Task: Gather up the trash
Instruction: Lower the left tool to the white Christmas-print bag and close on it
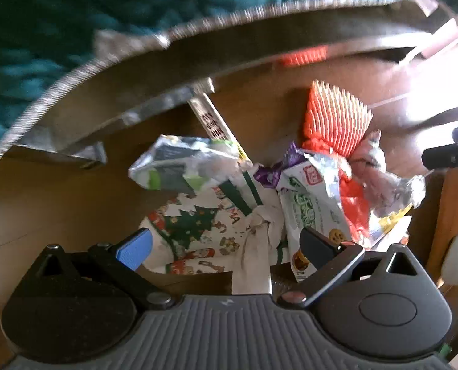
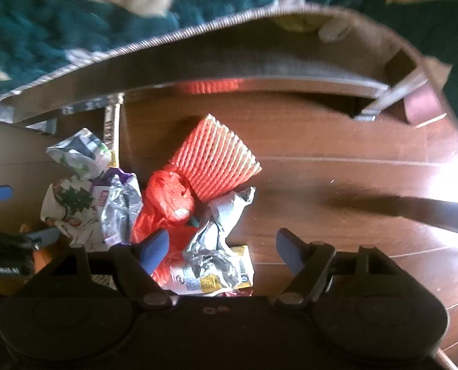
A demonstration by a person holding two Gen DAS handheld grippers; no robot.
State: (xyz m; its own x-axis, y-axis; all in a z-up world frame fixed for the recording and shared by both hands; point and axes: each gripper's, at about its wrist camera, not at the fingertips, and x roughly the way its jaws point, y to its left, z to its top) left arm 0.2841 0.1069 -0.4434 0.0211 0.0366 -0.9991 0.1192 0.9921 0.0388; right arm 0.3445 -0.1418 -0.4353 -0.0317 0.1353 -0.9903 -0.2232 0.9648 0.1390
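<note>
While both grippers hover over a wooden floor (image 2: 337, 141), a heap of trash lies beside a metal-edged frame (image 2: 198, 61): a Christmas napkin (image 1: 195, 225), snack wrappers (image 1: 315, 203), crumpled foil (image 2: 216, 234) and a red ridged piece (image 2: 216, 160). The left gripper (image 1: 226, 243) and right gripper (image 2: 222, 246) are spread wide, holding nothing.

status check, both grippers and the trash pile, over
Left gripper open, over the Christmas-print wrapper. Right gripper open, over crumpled foil wrapper. Trash pile loose on wood floor, red pleated cup behind. Metal frame beyond, nothing blocking.
</note>
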